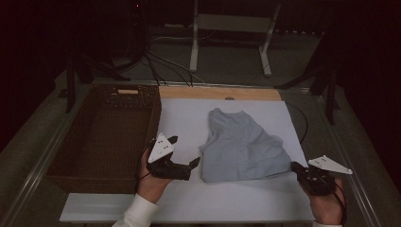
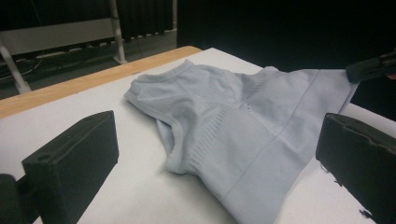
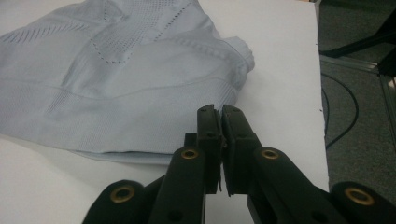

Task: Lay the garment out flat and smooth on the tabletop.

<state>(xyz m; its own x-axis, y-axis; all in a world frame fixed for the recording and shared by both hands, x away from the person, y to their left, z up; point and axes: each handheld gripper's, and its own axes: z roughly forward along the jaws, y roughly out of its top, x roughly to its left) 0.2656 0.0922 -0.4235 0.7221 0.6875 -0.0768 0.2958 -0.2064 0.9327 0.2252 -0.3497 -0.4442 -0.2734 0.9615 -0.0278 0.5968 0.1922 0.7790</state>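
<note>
Your white table board point(image 1: 189, 198) carries a pale blue knit top point(image 1: 241, 146) lying crumpled at its middle, a wicker basket point(image 1: 101, 137) alongside. Your left gripper point(image 1: 182, 156) gapes wide beside the top; your right gripper point(image 1: 298, 168) is pinched closed, empty, at its hem. Dark curtains surround you.

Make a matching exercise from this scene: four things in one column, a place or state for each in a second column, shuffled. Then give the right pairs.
Things:
1. garment
2. wicker basket
3. left claw
4. right claw

Places or states:
A. jaws pressed together, at the garment's near right corner
B. jaws wide apart, facing the garment
C. lies crumpled on the white board
D. stands at the table's left side, nothing in it

Pairs: 1-C, 2-D, 3-B, 4-A
</note>
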